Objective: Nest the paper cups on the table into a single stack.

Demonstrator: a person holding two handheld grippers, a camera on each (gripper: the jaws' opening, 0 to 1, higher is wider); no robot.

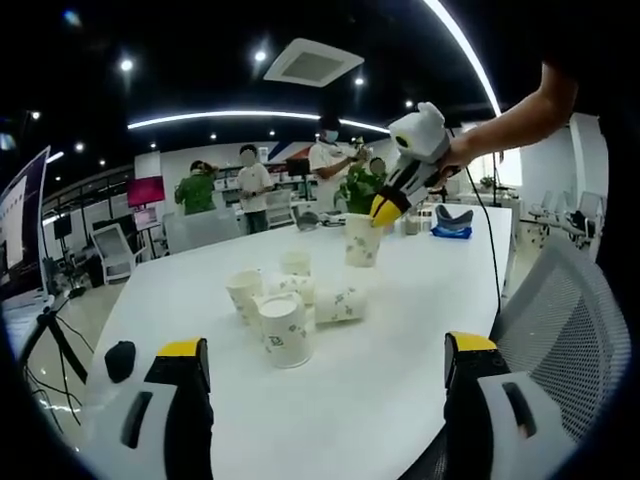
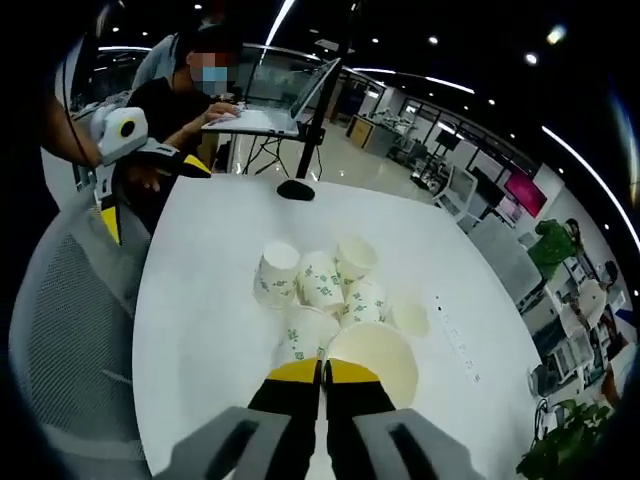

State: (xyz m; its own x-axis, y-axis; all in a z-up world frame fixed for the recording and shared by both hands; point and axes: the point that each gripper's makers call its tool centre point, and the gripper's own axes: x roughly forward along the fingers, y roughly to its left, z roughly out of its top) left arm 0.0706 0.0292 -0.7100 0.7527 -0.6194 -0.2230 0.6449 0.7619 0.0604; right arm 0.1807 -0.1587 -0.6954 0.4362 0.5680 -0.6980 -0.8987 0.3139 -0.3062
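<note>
Pinching cup (image 2: 372, 360) rim, right gripper (image 2: 322, 372)

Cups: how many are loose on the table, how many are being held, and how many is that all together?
Loose cups on the table: 5
Held cup in the right gripper: 1
Total: 6

The left tool (image 1: 325, 375) has black jaws capped in yellow on white-grey bodies. The right tool (image 2: 322, 377) matches — black jaws, yellow tips, a white housing (image 1: 420, 135) with a thin black cable trailing off.
</note>
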